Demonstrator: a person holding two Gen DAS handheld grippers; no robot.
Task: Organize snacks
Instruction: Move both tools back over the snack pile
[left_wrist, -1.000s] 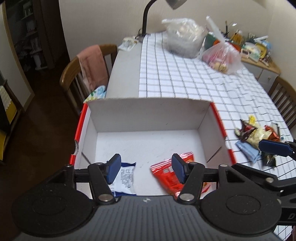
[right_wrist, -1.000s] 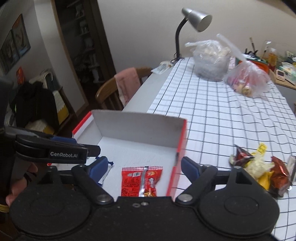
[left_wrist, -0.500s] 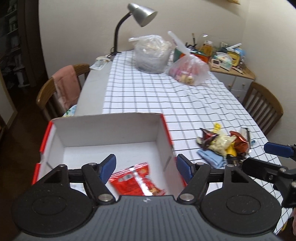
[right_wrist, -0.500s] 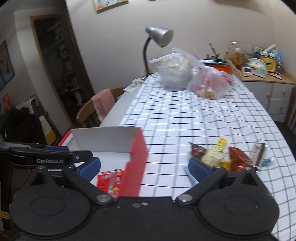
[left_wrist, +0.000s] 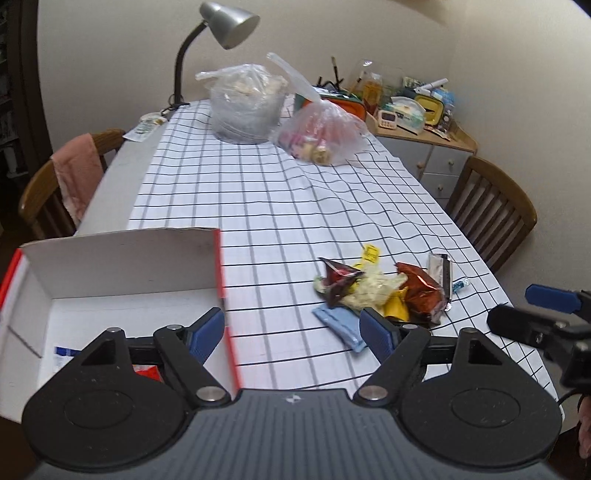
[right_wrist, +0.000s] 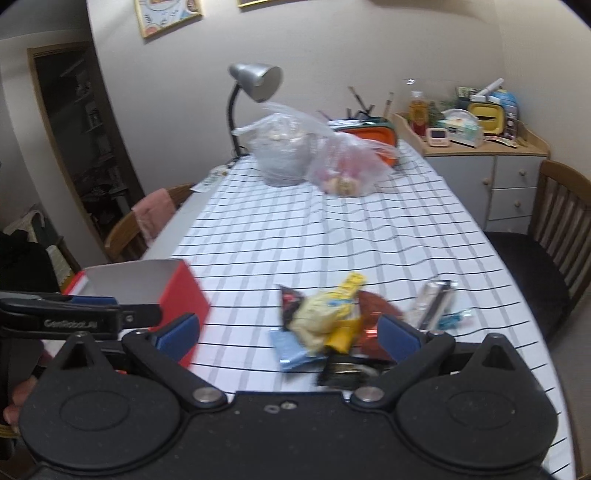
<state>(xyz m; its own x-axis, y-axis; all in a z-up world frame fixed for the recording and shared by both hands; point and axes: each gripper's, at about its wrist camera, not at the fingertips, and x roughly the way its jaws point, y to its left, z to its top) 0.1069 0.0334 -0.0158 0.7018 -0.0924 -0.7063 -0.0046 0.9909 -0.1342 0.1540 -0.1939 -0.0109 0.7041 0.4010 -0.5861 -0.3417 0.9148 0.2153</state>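
Note:
A red box (left_wrist: 122, 260) with a white inside stands at the table's near left; it holds a red packet (left_wrist: 147, 369) and a blue-and-white packet (left_wrist: 62, 356). A pile of loose snack packets (left_wrist: 376, 291) lies on the checked cloth to its right, also in the right wrist view (right_wrist: 325, 321). My left gripper (left_wrist: 293, 332) is open and empty, over the box's right wall and the cloth. My right gripper (right_wrist: 288, 332) is open and empty, just short of the pile. The box also shows in the right wrist view (right_wrist: 177, 291).
Two filled plastic bags (left_wrist: 317, 129) and a desk lamp (left_wrist: 225, 22) stand at the table's far end. Wooden chairs stand at the left (left_wrist: 62, 184) and right (left_wrist: 491, 214). A cluttered sideboard (right_wrist: 480, 162) is at the back right.
Both grippers have swung right, away from the box's inside and toward the snack pile. Both stay open and empty.

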